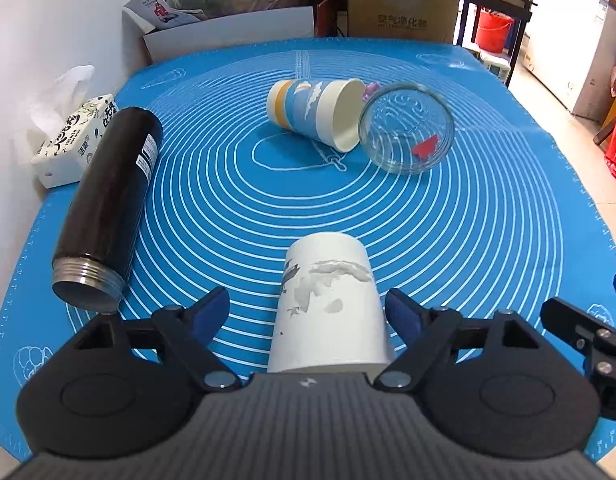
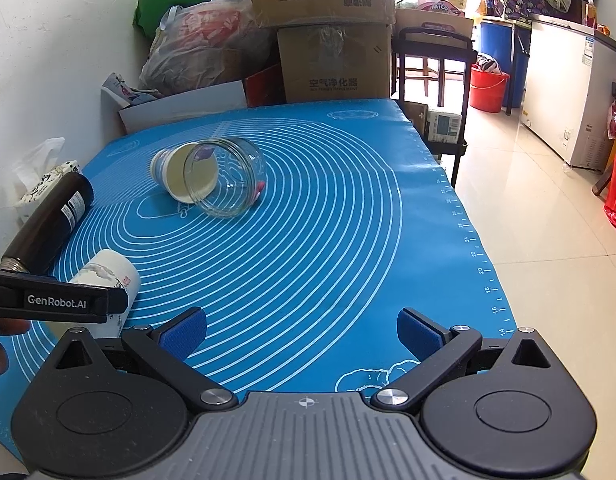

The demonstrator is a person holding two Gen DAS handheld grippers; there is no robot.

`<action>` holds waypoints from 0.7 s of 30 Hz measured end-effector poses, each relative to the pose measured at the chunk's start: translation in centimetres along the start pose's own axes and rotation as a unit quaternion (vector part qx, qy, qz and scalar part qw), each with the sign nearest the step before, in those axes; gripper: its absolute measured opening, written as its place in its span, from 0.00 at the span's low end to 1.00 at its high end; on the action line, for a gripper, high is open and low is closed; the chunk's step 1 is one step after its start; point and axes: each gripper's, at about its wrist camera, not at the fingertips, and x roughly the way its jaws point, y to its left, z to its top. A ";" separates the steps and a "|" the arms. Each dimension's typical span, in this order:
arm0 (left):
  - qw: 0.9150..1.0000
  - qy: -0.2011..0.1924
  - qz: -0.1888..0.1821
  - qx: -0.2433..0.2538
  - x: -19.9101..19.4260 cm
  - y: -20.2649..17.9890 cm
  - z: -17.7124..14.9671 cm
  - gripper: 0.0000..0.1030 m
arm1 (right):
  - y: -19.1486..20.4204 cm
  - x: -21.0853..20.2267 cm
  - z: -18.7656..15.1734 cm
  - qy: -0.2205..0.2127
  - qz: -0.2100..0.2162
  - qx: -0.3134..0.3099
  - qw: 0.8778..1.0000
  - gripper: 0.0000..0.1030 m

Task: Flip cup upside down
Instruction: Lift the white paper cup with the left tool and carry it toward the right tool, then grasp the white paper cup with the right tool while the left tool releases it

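Against the white wall at the far left sits a soft white tissue pack with dark print (image 1: 74, 136), a tissue sticking up from its top, and just beside it a long black cylindrical metal flask (image 1: 108, 204) lies on its side on the blue silicone baking mat with white concentric rings (image 1: 244, 216), its threaded steel mouth pointing toward the near edge. Next along, low in the left wrist view, comes the left gripper (image 1: 308, 312): its blue-padded jaws stand spread, and between them is the white paper cup with a grey scuffed print (image 1: 327, 304), its flat closed end up and its sides widening toward the gripper body (the rim is hidden beneath the gripper body, so I cannot tell whether it rests on the mat). The right pad sits just beside the cup wall, the left pad clearly apart from it. Farther back, near the mat's centre, a blue, white and orange striped paper cup (image 1: 311, 112) lies on its side with its open mouth touching a clear round glass jar (image 1: 407, 128), also tipped over, a small red mark showing through the glass. At the right, the right gripper (image 2: 302, 332) hangs over bare mat near the front edge, jaws released and wide with nothing between them. Brown cardboard boxes (image 2: 335, 60) are stacked behind the table.
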 end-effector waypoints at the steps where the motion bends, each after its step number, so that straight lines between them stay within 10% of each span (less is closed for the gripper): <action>1: 1.000 -0.003 -0.001 -0.001 -0.3 0.1 0.1 0.82 | 0.1 -0.1 0.1 -0.001 0.000 -0.001 1.000 1.00; 21: 0.997 -0.056 0.043 -0.020 -5.9 8.4 -1.7 0.87 | 6.2 -2.7 4.7 0.022 0.080 -0.017 0.996 1.00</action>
